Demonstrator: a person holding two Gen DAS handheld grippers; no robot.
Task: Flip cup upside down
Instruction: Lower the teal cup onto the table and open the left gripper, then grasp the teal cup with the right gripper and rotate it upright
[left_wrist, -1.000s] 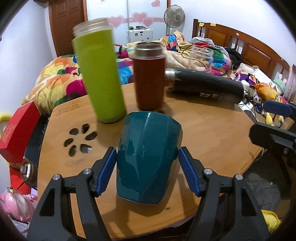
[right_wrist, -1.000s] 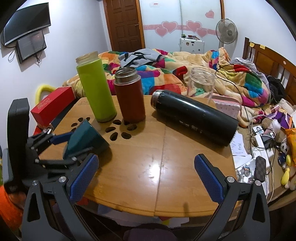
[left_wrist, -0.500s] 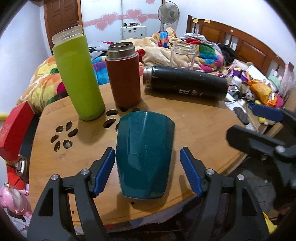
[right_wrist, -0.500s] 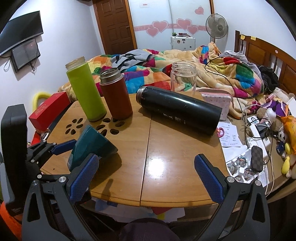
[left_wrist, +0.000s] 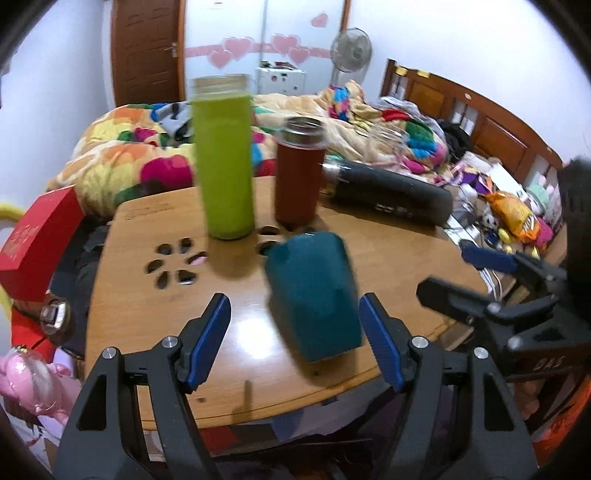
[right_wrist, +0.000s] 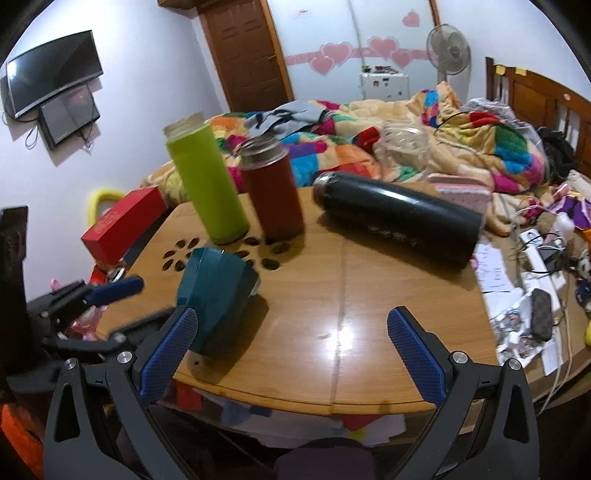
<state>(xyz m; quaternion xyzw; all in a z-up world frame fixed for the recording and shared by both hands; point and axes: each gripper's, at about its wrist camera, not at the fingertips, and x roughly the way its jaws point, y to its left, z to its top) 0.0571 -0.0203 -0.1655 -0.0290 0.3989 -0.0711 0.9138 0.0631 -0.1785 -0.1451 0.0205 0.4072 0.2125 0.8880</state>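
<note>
A teal faceted cup (left_wrist: 314, 291) stands mouth down on the wooden table (left_wrist: 388, 258), near its front edge. It also shows in the right wrist view (right_wrist: 214, 291), where it looks tilted. My left gripper (left_wrist: 295, 332) is open, pulled back toward the table's near edge, and the cup sits off-centre close to its right finger without touching. My right gripper (right_wrist: 291, 350) is open and empty at the table's front edge, to the right of the cup. The left gripper's blue fingertips (right_wrist: 118, 288) show left of the cup in the right wrist view.
A green bottle (left_wrist: 225, 162) and a brown flask (left_wrist: 299, 177) stand upright behind the cup. A black flask (left_wrist: 388, 199) lies on its side at the back right. A glass jar (right_wrist: 404, 147) stands behind it. A red box (left_wrist: 37, 236) sits left of the table.
My left gripper has let go of the cup and drawn back and to the left, its jaws wider. The cup stays on the table. The right gripper shifted a little closer.
</note>
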